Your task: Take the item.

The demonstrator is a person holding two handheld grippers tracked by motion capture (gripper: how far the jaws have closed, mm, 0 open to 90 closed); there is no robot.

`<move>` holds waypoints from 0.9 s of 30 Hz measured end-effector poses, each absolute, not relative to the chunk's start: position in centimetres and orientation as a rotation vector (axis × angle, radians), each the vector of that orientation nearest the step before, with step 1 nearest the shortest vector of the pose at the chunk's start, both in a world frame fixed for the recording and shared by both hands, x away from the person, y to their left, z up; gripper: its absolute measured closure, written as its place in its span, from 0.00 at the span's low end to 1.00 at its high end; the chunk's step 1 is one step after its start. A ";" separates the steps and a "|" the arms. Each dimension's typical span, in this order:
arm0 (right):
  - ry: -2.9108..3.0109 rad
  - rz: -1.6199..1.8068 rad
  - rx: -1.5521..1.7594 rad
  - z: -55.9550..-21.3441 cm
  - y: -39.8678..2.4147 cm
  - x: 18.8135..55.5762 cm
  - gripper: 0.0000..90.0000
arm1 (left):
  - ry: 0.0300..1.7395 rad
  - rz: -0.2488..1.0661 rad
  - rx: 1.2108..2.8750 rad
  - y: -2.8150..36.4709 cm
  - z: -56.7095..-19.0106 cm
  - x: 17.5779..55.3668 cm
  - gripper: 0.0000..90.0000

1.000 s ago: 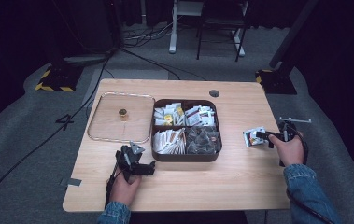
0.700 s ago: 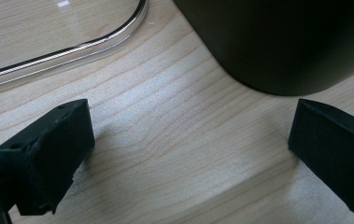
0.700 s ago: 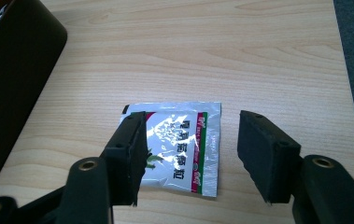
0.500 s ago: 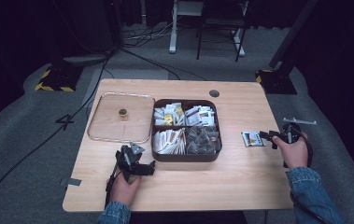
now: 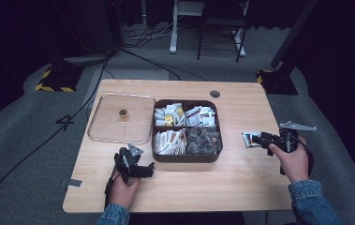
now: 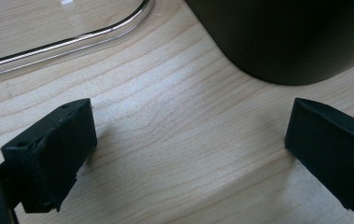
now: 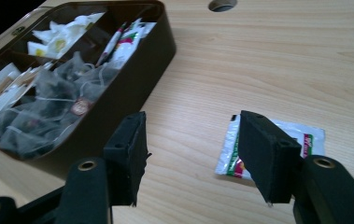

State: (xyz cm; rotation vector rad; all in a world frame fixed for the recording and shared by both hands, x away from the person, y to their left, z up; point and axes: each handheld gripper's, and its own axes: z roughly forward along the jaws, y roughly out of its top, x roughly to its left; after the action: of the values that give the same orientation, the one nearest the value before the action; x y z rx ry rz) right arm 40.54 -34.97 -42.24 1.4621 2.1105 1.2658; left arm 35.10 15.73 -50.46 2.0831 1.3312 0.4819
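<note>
Two grippers rest low over the counter (image 5: 240,178). At far left lies a clear lid (image 5: 121,118); my left gripper (image 5: 135,165) sits before it, fingers (image 6: 48,149) spread wide over bare wood. Centre, the dark box (image 5: 184,157) holds sachets. Its pyramid teabags (image 7: 39,107) read clearly from the right gripper view. Right gripper (image 5: 265,139): fingers parted, white packet (image 7: 305,135) lying flat between them, released.

Denim sleeves (image 5: 313,204); 2 black grippers (image 7: 191,154) with screws.

Light wooden table (image 5: 240,183) on grey carpet (image 5: 20,140), dark room, white desk legs (image 5: 173,28) behind, floor cables (image 5: 147,56)
</note>
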 end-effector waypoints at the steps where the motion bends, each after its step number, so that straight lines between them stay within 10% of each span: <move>1: 2.119 1.266 1.444 -42.1 -34.7 40.3 0.48 | 1.328 0.479 2.082 15.8 -50.5 35.1 0.03; 27: 2.287 1.234 1.180 -45.2 -28.5 34.6 0.45 | 1.289 0.460 2.102 16.0 -50.5 35.3 0.02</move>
State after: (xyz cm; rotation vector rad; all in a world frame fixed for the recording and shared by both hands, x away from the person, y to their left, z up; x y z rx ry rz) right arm 34.56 -28.54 -45.21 1.1796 2.2871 1.2339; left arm 35.30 16.00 -50.50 2.1016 1.2892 0.4597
